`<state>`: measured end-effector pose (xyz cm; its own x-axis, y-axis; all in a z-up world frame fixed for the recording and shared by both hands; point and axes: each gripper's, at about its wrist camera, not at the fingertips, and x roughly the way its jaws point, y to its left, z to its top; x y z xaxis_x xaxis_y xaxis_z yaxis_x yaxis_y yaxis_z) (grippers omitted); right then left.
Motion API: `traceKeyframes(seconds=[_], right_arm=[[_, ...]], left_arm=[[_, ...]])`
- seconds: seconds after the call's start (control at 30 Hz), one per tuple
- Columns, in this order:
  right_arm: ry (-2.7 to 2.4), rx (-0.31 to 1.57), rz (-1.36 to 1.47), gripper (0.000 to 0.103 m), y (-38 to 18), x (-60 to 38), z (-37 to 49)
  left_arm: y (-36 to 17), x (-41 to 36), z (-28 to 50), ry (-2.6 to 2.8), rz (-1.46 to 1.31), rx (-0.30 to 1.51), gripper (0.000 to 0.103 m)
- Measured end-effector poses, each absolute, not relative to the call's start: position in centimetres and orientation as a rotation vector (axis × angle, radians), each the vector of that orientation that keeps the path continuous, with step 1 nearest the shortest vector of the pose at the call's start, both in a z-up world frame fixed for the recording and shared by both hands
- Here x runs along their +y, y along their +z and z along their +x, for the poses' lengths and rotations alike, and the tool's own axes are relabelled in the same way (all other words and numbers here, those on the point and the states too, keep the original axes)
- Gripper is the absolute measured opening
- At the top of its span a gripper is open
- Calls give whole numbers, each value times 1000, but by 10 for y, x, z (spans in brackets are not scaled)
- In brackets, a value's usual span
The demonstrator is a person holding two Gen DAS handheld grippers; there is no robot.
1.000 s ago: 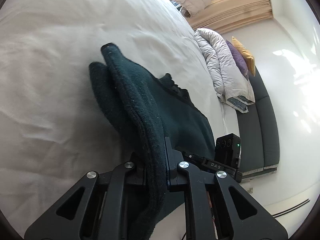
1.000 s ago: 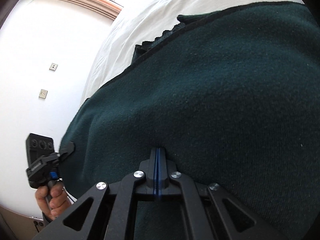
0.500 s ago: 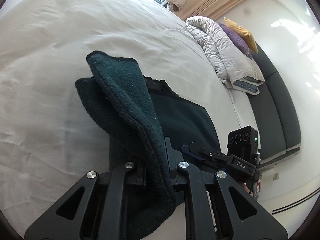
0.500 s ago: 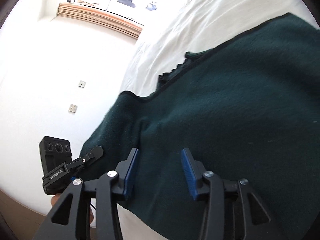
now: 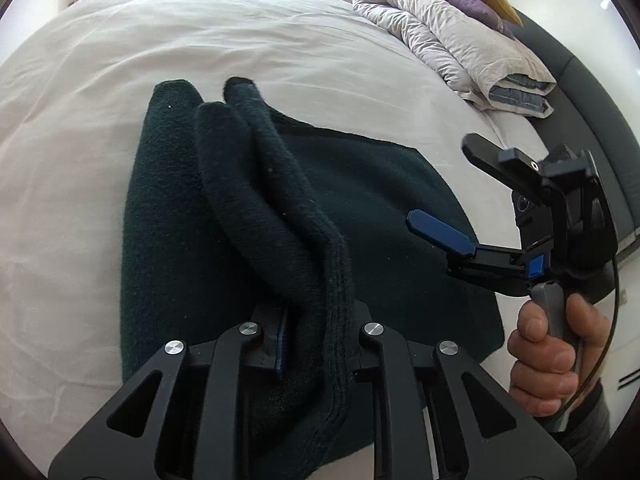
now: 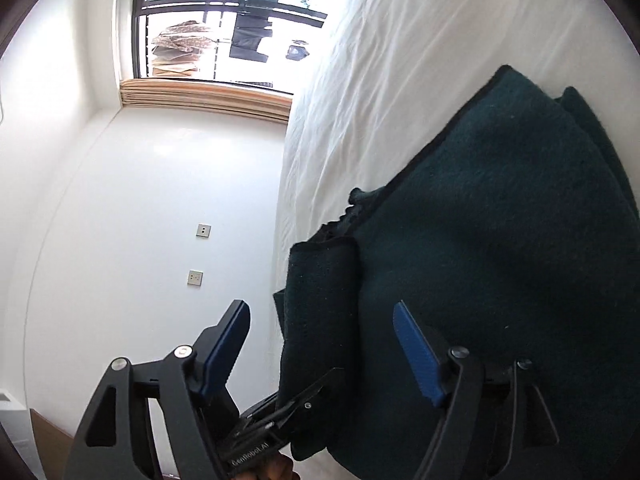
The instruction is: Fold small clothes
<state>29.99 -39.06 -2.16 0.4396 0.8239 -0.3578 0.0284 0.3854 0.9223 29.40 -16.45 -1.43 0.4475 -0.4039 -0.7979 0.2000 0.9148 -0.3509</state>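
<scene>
The only legible writing is "GenRobot.AI" on the left gripper (image 6: pixel 276 420) body, readable from the right wrist view alone. The dark green fleece garment (image 5: pixel 384 216) lies on the white bed sheet (image 5: pixel 280 40). The left gripper (image 5: pixel 316 344) is clamped on a bunched fold of it, though its jaws have just eased slightly. The right gripper (image 6: pixel 320 344) has just been opening; its blue pads (image 6: pixel 416 352) stand apart, the garment's edge between them unpressed. Only the left view shows the person's hand (image 5: pixel 552 364), the folded duvet (image 5: pixel 452 36) and pillows beyond the garment; only the right shows the window (image 6: pixel 224 20).

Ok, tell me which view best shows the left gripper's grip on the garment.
Left wrist view: the left gripper pinches a bunched fold of the dark green garment. Right wrist view shows only its body from outside.
</scene>
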Motion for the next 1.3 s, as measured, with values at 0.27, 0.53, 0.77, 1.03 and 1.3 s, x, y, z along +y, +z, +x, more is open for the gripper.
traceKeyframes(seconds=[0.27,0.53,0.77,1.03,1.3], right_arm=[[673,1035,1052,77,-23,-395,315],[706,1053,1065,77,-23,-394,314],[725,1094,1034,77,-17,-385,314],[719,1193,880,72,-11,-340,321],[620,1239,734,23,-13,-333,322]], left_arm=[[-9,-220,283,-407,-109,994,20],[27,-201,244,-495,-231,858,68],[53,-160,196,-618,-315,752,68],[44,-107,167,-518,-337,749,68],[43,-122,145,-622,-354,698,68]])
